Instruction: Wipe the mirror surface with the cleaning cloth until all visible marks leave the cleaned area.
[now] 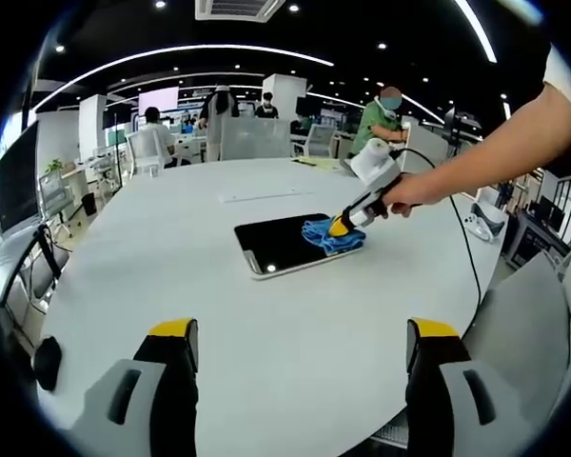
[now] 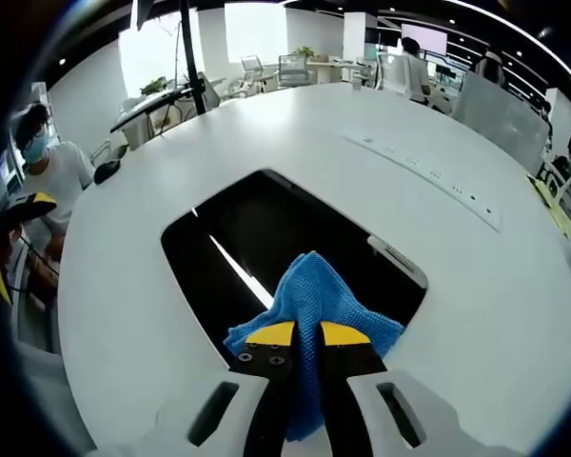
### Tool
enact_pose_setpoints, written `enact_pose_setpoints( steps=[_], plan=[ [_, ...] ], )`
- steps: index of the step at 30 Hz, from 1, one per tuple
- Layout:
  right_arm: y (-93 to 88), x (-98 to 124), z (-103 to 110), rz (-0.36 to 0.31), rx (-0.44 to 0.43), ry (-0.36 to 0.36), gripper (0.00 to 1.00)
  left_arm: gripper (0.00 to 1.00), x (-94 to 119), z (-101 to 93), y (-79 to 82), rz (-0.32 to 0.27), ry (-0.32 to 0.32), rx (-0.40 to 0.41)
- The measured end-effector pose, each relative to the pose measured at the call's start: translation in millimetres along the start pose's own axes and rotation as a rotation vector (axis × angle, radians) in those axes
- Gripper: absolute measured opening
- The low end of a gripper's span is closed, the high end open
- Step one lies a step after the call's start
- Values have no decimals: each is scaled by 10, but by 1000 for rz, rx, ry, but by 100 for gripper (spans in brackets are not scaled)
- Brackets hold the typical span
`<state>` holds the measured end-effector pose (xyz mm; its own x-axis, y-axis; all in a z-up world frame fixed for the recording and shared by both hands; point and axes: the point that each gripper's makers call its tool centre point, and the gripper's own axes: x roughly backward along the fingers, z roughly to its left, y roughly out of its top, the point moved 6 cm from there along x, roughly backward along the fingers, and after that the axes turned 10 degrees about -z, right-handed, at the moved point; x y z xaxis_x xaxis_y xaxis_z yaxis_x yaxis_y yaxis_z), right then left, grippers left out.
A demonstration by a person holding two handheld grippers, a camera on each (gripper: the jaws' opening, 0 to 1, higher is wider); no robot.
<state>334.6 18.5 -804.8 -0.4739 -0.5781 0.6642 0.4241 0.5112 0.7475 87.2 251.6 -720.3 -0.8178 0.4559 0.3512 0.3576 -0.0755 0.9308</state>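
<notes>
White tabletop [image 1: 266, 314] carried the dark mirror [image 2: 266, 238] flat near its middle. Right hand-held gripper [image 2: 306, 335] pinched the blue cleaning cloth [image 2: 314, 295] on the mirror's edge. Left hand-held gripper [image 1: 303, 333] spread wide, holding nothing, well apart from the mirror.

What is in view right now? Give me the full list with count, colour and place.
mirror: one, dark reflective, flat on the table, centre.
cleaning cloth: one, blue, pressed on the mirror's near edge, clamped in the right gripper.
table: one, white, round, under everything.
strip: one, white, on the table beyond the mirror.
chairs: several, pale, far side.
people: several, background.
right gripper: yellow tips, shut on the cloth.
left gripper: yellow tips, open, above bare table.
arm: one, holding the right gripper.
</notes>
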Motion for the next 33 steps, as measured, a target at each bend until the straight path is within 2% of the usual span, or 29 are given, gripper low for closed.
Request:
enact_pose_setpoints(
  steps=[14, 33],
  plan=[
    [70, -62, 94, -2, 10, 14, 4, 99, 16, 25, -47, 11, 2, 0],
    [163, -178, 225, 1, 29, 33, 4, 99, 62, 37, -79, 18, -11, 19]
  ],
)
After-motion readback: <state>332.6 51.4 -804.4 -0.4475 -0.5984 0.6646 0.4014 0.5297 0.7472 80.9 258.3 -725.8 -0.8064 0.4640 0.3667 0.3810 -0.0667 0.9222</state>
